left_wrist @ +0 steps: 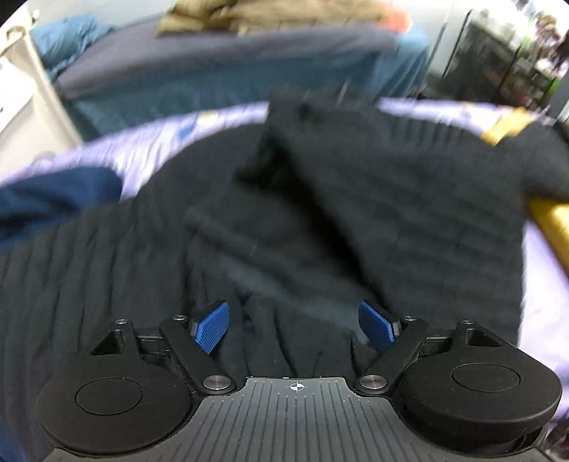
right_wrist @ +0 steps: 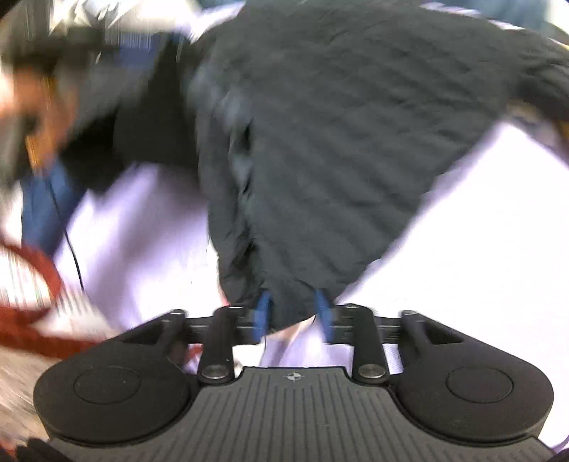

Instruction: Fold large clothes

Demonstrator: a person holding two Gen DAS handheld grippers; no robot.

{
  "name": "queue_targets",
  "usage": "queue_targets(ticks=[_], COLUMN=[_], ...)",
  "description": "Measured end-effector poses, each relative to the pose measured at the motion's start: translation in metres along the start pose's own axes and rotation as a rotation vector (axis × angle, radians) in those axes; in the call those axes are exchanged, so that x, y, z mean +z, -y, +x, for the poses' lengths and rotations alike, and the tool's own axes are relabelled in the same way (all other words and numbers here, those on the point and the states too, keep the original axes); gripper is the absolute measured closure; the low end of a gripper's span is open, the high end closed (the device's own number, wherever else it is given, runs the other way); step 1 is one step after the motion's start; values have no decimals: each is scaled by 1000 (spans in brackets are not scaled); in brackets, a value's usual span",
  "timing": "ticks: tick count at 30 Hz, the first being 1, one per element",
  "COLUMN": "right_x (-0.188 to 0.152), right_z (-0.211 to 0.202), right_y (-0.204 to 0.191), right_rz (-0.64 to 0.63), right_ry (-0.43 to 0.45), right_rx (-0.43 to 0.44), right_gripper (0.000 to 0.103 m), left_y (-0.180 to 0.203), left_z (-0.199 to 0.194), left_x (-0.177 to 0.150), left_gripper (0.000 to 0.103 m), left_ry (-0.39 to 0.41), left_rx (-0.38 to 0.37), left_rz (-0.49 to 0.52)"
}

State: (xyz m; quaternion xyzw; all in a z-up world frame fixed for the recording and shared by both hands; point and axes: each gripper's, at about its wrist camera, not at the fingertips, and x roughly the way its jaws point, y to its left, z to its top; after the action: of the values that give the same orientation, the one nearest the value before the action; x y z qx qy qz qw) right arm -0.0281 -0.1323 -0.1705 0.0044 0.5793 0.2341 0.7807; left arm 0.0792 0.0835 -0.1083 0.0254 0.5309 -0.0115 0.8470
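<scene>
A large black ribbed garment (left_wrist: 320,213) lies spread on the lilac bed sheet (left_wrist: 135,149), with one part folded over its middle. My left gripper (left_wrist: 295,326) hovers close over its near edge, blue pads (left_wrist: 211,328) far apart, with wrinkled cloth below them and nothing pinched. In the right wrist view the same garment (right_wrist: 338,142) narrows to a corner that reaches down between my right gripper's (right_wrist: 293,310) blue pads (right_wrist: 265,312). Those pads stand a moderate gap apart and the cloth sits loosely in it. Both views are blurred.
A dark blue cloth (left_wrist: 53,202) lies at the left and a yellow object (left_wrist: 551,220) at the right of the garment. A teal and navy blanket (left_wrist: 213,81) and an olive garment (left_wrist: 249,17) lie behind. A person's hand (right_wrist: 32,106) and a red band (right_wrist: 35,330) show at the left.
</scene>
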Motion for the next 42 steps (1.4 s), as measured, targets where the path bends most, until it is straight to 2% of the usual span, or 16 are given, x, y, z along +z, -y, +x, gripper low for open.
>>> queue_targets(ticks=[1, 3, 6, 10, 14, 18, 19, 21, 23, 24, 26, 30, 33, 36, 39, 42], right_x=[4, 15, 42, 89, 143, 172, 174, 178, 178, 177, 168, 131, 89, 42, -18, -78], right_z=[-12, -32, -42, -20, 25, 82, 93, 116, 125, 123, 108, 52, 1, -41, -68, -78], right_y=[3, 4, -2, -26, -66, -99, -103, -108, -99, -91, -77, -43, -2, 50, 99, 155], right_rz=[25, 45, 40, -3, -82, -157, -168, -202, -193, -159, -112, -120, -59, 89, 268, 540], right_ry=[59, 174, 281, 306, 286, 263, 258, 265, 247, 240, 261, 377, 407, 399, 352, 267], right_rx=[-19, -88, -142, -148, -164, -254, -272, -355, -426, -385, -319, -309, -340, -397, -549, -615], right_gripper=[45, 27, 23, 17, 12, 13, 16, 33, 75, 89, 93, 96, 96, 99, 101, 101], left_y=[-5, -19, -36, -50, -68, -66, -64, -60, -60, -61, -66, -65, -63, -65, -67, -68], left_z=[5, 12, 14, 14, 11, 6, 5, 5, 4, 4, 9, 11, 9, 14, 17, 20], left_x=[-9, -34, -77, -137, -171, -172, -170, -167, -165, -165, -159, -157, -154, -151, -151, -153], left_gripper=[0, 0, 0, 0, 0, 0, 0, 0, 0, 0, 0, 0, 0, 0, 0, 0], left_ry=[-45, -130, -217, -266, -220, -186, -183, -184, -181, -180, -187, -210, -232, -267, -299, -331], left_rx=[0, -6, -47, -76, -120, -97, -86, -70, -71, -74, -79, -97, -104, -93, -79, -82], left_rz=[-16, -61, -147, -266, -463, -463, -442, -418, -417, -422, -424, -396, -351, -294, -245, -209])
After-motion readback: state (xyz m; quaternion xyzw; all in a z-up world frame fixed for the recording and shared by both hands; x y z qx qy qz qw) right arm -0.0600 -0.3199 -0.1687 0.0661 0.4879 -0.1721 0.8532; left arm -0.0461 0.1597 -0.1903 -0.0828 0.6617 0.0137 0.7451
